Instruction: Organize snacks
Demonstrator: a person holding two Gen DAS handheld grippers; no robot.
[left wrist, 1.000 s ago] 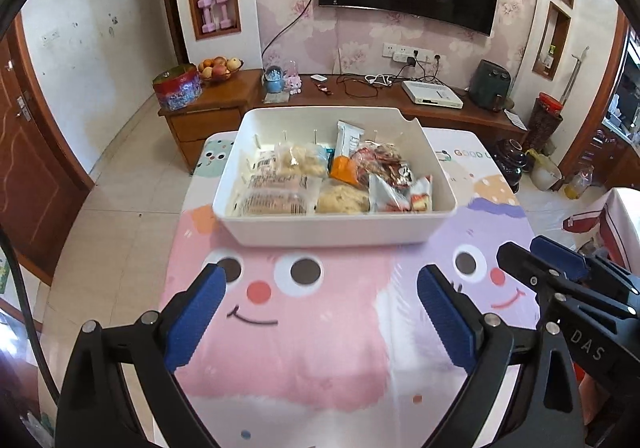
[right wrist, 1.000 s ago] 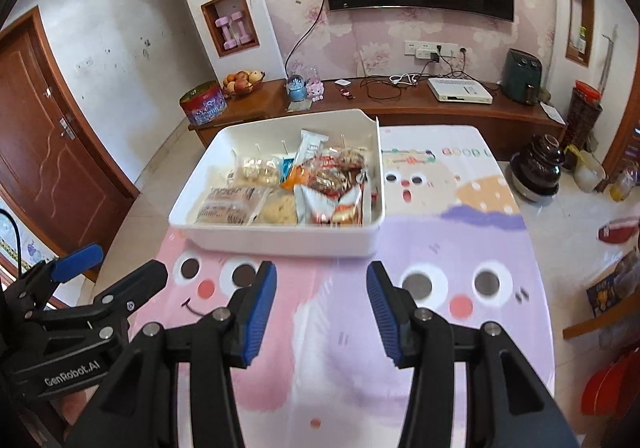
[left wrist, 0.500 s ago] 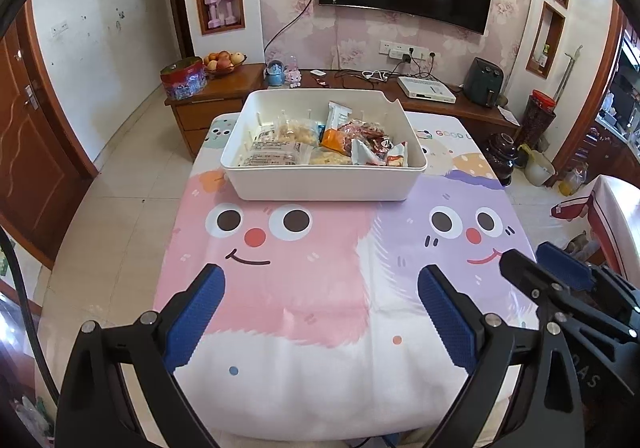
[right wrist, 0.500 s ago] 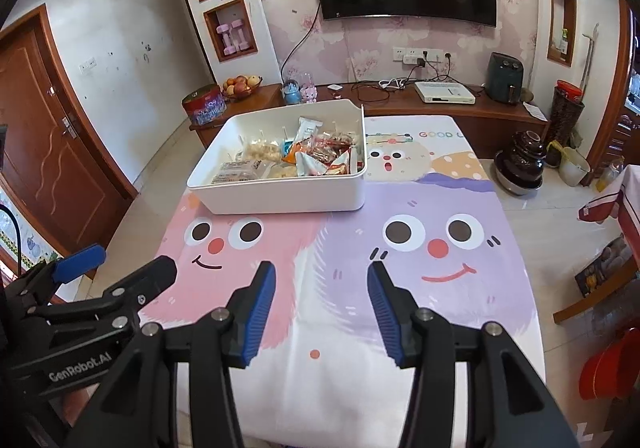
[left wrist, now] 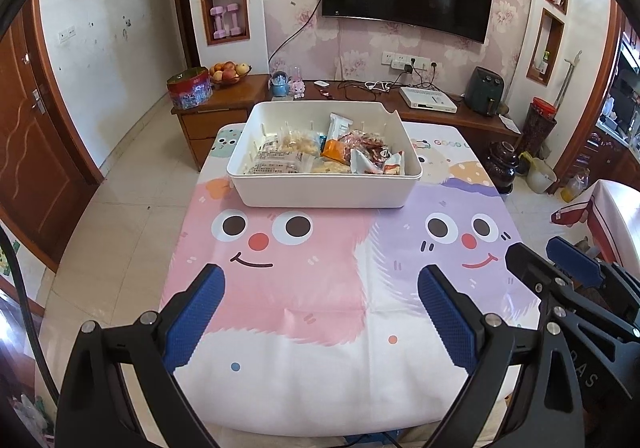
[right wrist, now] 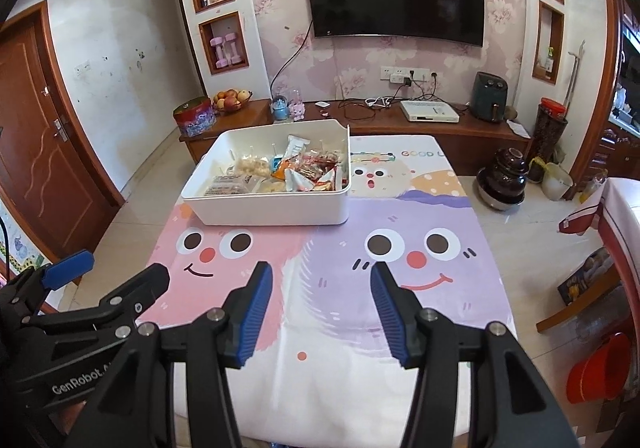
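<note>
both tongs, left (left wrist: pixel 320 312) and right (right wrist: pixel 320 304), gape empty, well short of the snack bin (left wrist: pixel 324 192).

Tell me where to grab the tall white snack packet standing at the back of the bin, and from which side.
Take the white packet by its top edge, coming down from above. It stands upright and pokes above the other snacks, so only that upper end is free; the white bin walls block a side approach. Either open claw would do; the right claw looks slightly nearer in line.
</note>
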